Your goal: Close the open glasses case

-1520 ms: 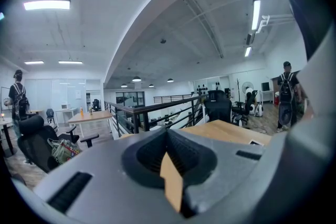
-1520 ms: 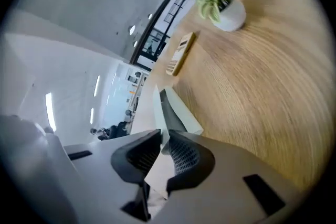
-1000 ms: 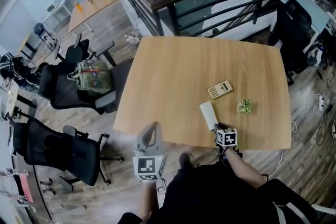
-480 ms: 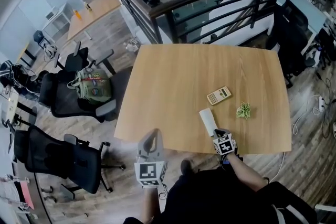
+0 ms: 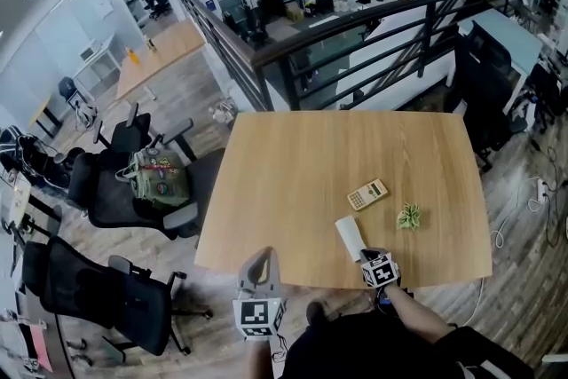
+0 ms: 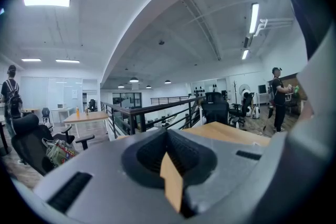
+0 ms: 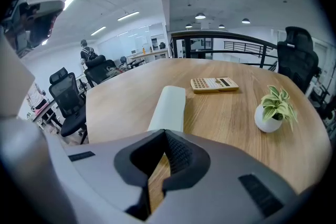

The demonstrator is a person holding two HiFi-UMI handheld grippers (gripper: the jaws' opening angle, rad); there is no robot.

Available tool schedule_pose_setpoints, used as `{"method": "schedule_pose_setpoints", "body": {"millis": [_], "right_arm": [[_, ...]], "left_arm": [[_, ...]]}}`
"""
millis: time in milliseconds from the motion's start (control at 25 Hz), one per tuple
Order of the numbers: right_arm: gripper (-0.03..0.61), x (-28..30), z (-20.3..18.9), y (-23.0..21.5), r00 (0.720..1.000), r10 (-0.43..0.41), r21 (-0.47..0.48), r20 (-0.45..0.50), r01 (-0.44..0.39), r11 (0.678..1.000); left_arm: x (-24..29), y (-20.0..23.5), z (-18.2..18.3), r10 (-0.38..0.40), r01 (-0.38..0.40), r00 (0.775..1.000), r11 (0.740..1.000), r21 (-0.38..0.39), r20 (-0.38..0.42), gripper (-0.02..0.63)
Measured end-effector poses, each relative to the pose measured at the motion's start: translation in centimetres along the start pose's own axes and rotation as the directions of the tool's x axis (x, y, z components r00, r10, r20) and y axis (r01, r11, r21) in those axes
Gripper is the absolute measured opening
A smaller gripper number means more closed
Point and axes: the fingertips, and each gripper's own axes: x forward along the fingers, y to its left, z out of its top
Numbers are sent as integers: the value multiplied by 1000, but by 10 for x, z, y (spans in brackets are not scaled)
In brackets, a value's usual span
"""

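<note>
Head view: right gripper [image 5: 369, 256] tilts downward near the glasses case [image 5: 350, 236].

No legible text, brand or number in any view. Calculator [image 7: 214, 84]: keys and display too small to read. Cubes on left gripper [image 5: 258, 253] and right gripper [image 5: 365, 256]: black-and-white square markers only, no characters. Backpack [image 5: 160, 177] patches: unreadable

We see our left tool [image 6: 167, 135] with its jaws together and nothing between them, pointing over a wooden desk [image 6: 231, 132]. Beyond runs a dark railing [image 6: 157, 111]. An office chair [image 6: 25, 136] with a bag [image 6: 59, 150] stands at left, and a person [image 6: 278, 93] stands at right.
</note>
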Motion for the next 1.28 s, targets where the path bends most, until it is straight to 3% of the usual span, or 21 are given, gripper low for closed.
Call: {"method": "schedule_pose_setpoints", "body": {"millis": [280, 400, 560, 680, 920, 1120, 1280], "right_arm": [[15, -6, 7, 3, 999, 54, -9, 2, -54, 999], [15, -23, 27, 3, 994, 56, 12, 98, -57, 998], [14, -64, 73, -5, 964, 41, 6, 264, -44, 999], [14, -111, 116, -20, 919, -1, 2, 395, 0, 1000], [14, -223, 195, -24, 775, -44, -15, 630, 68, 998], [14, -290, 225, -14, 682, -77, -10, 728, 122, 992], [14, -320, 233, -9, 642, -92, -16, 761, 159, 987]], "left_arm": [[9, -9, -1, -24, 24, 1000, 1000, -1, 0, 2], [9, -9, 0, -27, 27, 1000, 1000, 1, 0, 2], [10, -7, 0, -22, 22, 1000, 1000, 4, -1, 2], [13, -8, 0, -22, 22, 1000, 1000, 4, -3, 2], [18, -14, -1, -36, 36, 999, 999, 2, -12, 2], [20, -15, 3, -38, 38, 999, 999, 6, -7, 2], [23, -13, 7, -36, 36, 999, 999, 13, 5, 2]]}}
